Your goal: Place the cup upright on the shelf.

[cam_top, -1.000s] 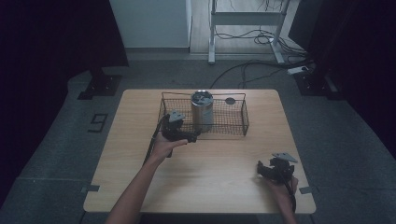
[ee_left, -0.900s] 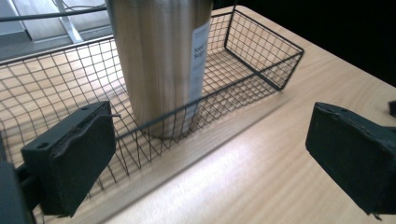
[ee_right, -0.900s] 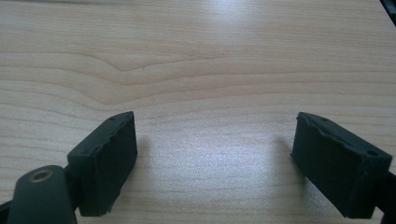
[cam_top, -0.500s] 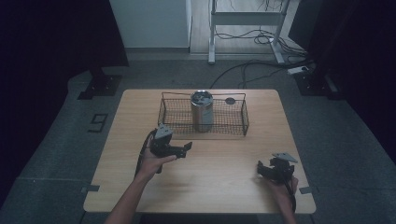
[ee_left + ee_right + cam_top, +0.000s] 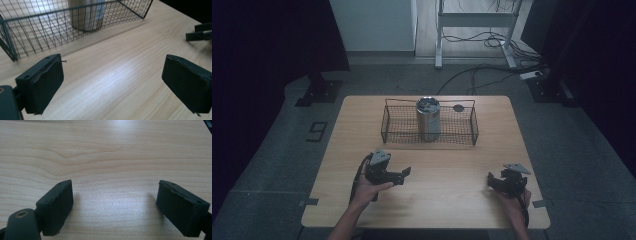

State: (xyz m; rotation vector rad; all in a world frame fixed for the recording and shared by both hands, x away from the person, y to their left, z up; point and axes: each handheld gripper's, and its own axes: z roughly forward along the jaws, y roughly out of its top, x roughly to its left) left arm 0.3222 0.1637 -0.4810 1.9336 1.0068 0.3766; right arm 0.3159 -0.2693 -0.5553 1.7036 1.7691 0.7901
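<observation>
Black wire basket (image 5: 397, 125); silver can (image 5: 428, 120); pale wood-grain table (image 5: 447, 200); black jaws.

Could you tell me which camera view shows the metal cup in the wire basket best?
The high view: the metal cup stands whole and upright inside the wire basket. The left gripper view shows its lower body through the mesh, top cropped. The right gripper view looks at bare table.

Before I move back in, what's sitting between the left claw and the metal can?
In the high view, bare table, then the wire basket's near wall, lie between the left claw and the metal can.
</observation>
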